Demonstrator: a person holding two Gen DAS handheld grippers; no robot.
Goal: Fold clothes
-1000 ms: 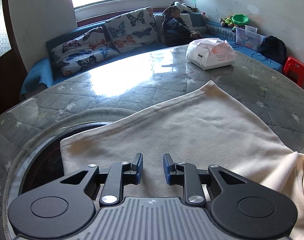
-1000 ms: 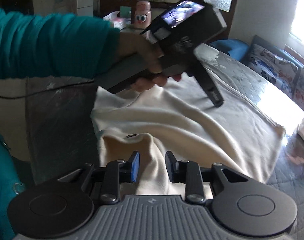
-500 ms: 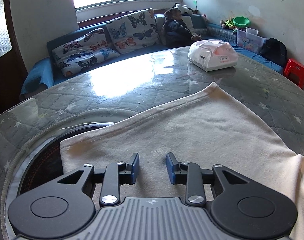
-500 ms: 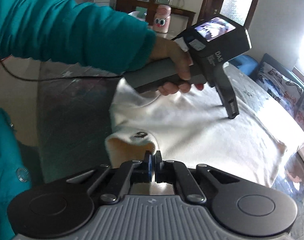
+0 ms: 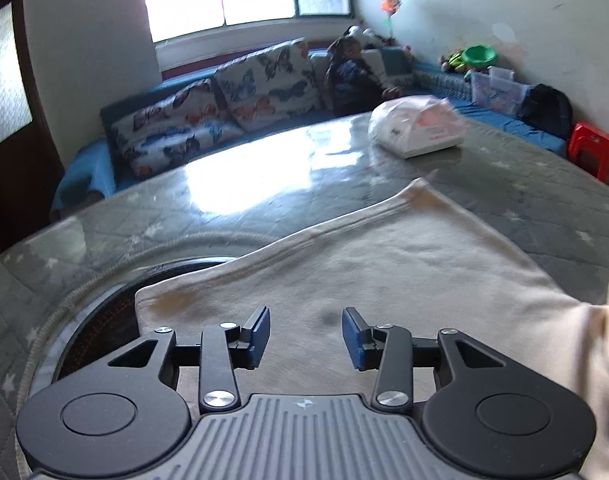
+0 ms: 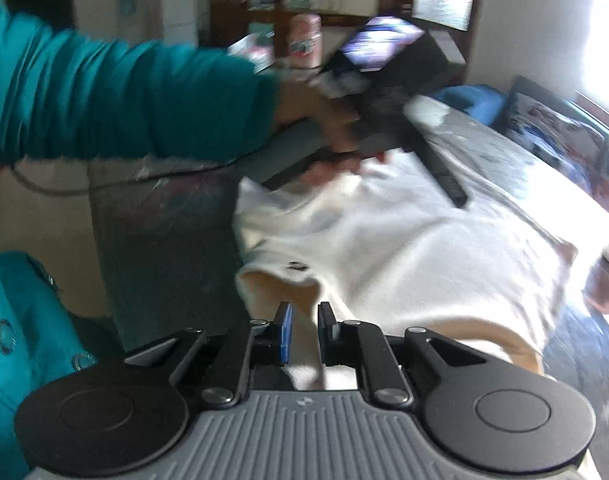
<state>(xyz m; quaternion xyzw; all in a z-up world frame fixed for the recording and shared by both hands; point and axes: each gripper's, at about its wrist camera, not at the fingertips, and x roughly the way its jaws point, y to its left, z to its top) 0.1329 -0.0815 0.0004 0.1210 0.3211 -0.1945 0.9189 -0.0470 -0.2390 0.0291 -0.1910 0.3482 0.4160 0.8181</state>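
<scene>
A cream garment (image 5: 384,272) lies spread flat on the round grey table (image 5: 224,200). My left gripper (image 5: 306,330) hovers just above its near part, open, with nothing between the fingers. In the right wrist view the same garment (image 6: 404,264) shows its neck opening (image 6: 280,292) right in front of my right gripper (image 6: 305,330), whose jaws stand a narrow gap apart over the cloth. Farther back, a hand in a teal sleeve (image 6: 104,96) holds the left gripper (image 6: 454,196) tilted down above the garment. This view is blurred.
A white plastic bag (image 5: 416,130) sits on the far side of the table. A round dark inset (image 5: 104,320) lies partly under the garment's left corner. Beyond the table are a sofa with butterfly cushions (image 5: 224,112), a seated person (image 5: 352,76) and a red stool (image 5: 590,148).
My right gripper shut at the neck opening half a second ago and now stands a little apart again. My left gripper widened and rose slightly; both views shifted.
</scene>
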